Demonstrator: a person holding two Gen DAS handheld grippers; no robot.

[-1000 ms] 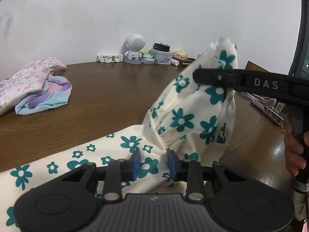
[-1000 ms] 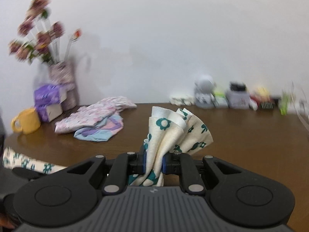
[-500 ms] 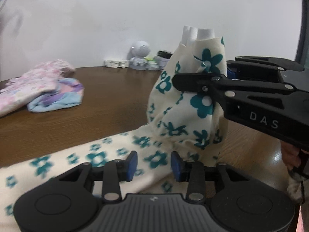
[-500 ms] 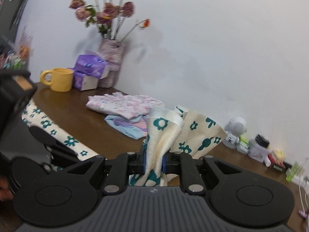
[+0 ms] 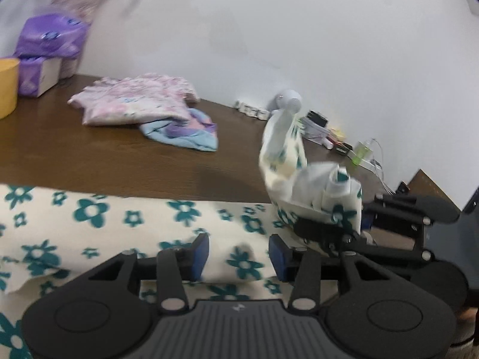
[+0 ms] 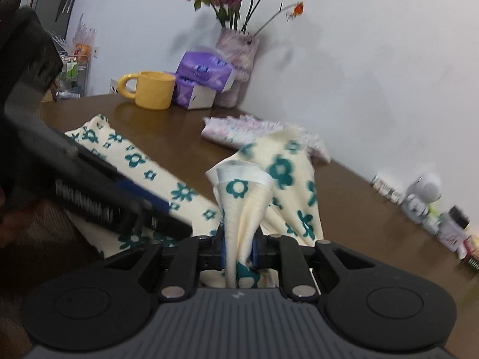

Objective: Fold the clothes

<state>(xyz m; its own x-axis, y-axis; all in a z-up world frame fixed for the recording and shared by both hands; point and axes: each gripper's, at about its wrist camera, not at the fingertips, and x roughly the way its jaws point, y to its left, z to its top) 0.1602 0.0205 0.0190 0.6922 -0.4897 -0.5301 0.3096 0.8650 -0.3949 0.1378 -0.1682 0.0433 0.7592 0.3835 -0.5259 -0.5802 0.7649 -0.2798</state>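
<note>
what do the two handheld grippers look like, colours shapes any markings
Both are matte black plastic. The left gripper and right gripper each have a ribbed dark grey centre plate, two round side discs, silver pivot pins and linkage arms ending in blue pads. No lettering is legible; no cables or sleeves show.

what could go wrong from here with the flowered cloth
1. Only the right gripper pinches a bunched end of the flowered cloth; the left gripper has just been opening its jaws and grips nothing, so the fold may land crooked.
2. The bunch could slip out mid-carry.
3. A wide swing could drag the cloth into the folded pink clothes or the yellow mug.
</note>
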